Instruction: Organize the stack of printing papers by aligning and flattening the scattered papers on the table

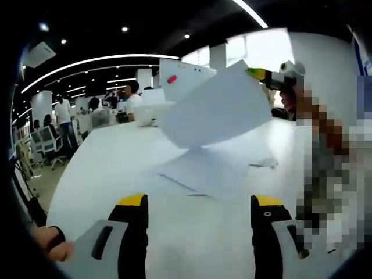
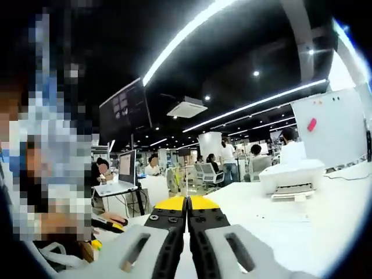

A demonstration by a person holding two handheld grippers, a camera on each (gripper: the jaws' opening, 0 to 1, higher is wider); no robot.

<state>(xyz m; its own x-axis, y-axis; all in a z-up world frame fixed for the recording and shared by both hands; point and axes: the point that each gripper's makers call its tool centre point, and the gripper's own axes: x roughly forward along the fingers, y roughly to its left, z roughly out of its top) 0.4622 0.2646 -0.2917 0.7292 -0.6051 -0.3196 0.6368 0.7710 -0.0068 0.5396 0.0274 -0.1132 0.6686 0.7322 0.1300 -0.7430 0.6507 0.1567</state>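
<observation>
Several white printing papers (image 1: 203, 171) lie loosely overlapped on the white table (image 1: 104, 168), just ahead of my left gripper (image 1: 200, 202), whose jaws stand wide apart with nothing between them. Above the pile hangs one white sheet (image 1: 215, 107), tilted and lifted clear of the table. My right gripper (image 1: 264, 74) pinches that sheet's upper right corner. In the right gripper view the right gripper (image 2: 187, 203) has its yellow-tipped jaws pressed together, and the sheet itself is too thin and edge-on to make out there.
A white printer (image 2: 290, 174) sits on the table (image 2: 337, 215) beyond the papers, also seen as the printer (image 1: 152, 110) in the left gripper view. A whiteboard (image 2: 331, 125) stands behind it. People sit at desks with monitors (image 2: 127, 165) and chairs (image 1: 49, 145) around.
</observation>
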